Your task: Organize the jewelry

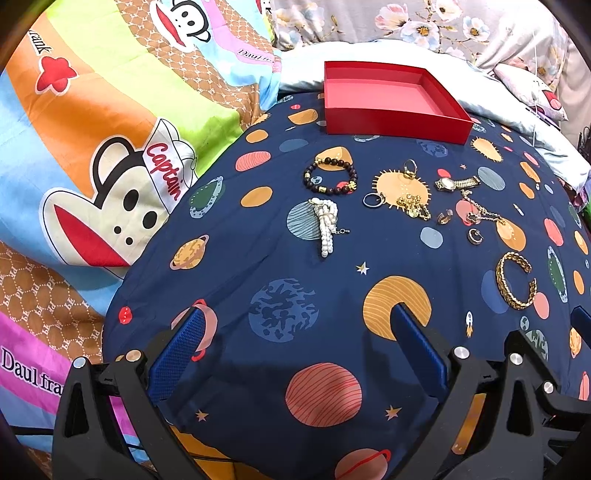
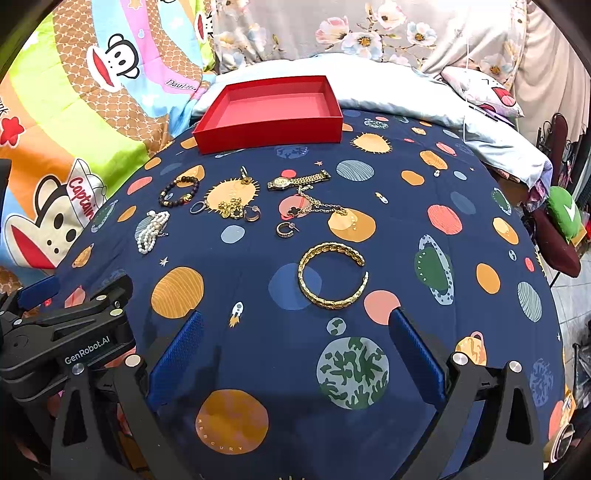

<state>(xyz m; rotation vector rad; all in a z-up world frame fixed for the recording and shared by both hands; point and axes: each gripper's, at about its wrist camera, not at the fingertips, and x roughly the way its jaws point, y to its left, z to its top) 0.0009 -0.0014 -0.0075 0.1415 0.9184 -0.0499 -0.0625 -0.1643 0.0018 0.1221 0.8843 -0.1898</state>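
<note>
Left wrist view: left gripper (image 1: 299,321) hovering low over navy planet-print bedspread (image 1: 280,369), blue fingers (image 1: 181,347) spread wide, nothing between them. Red box (image 1: 391,110) at far edge of bedspread, open, holding nothing visible. Jewelry scattered between box and gripper: dark bead bracelet (image 1: 330,177) nearest box on left, pearl bracelet (image 1: 327,223) bunched just below it, silver ring (image 1: 373,200) to its right, gold chain pile (image 1: 413,206) beside ring, gold watch (image 1: 456,182) further right, clover necklace (image 1: 484,214) below watch, hoop earring (image 1: 474,236) near it, gold cuff bangle (image 1: 515,280) closest on right side. Part of right gripper seen at lower right edge. Cartoon monkey quilt (image 1: 92,147) on left, floral fabric (image 1: 424,26) behind. Right wrist view: right gripper (image 2: 295,325) also low over bedspread (image 2: 258,350), fingers (image 2: 413,354) wide apart, holding nothing. Gold cuff bangle (image 2: 332,275) lying flat just ahead of fingertips, not touched. Hoop earring (image 2: 284,229) beyond it, clover necklace (image 2: 317,206) and gold watch (image 2: 297,181) further out, gold chain pile (image 2: 231,208), silver ring (image 2: 197,207), dark bead bracelet (image 2: 179,192) and pearl bracelet (image 2: 151,230) off to left. Red box (image 2: 269,114) at far edge, no jewelry seen inside. Left gripper body at left edge, black. Monkey quilt (image 2: 74,110) left, floral fabric (image 2: 369,29) at back.
</note>
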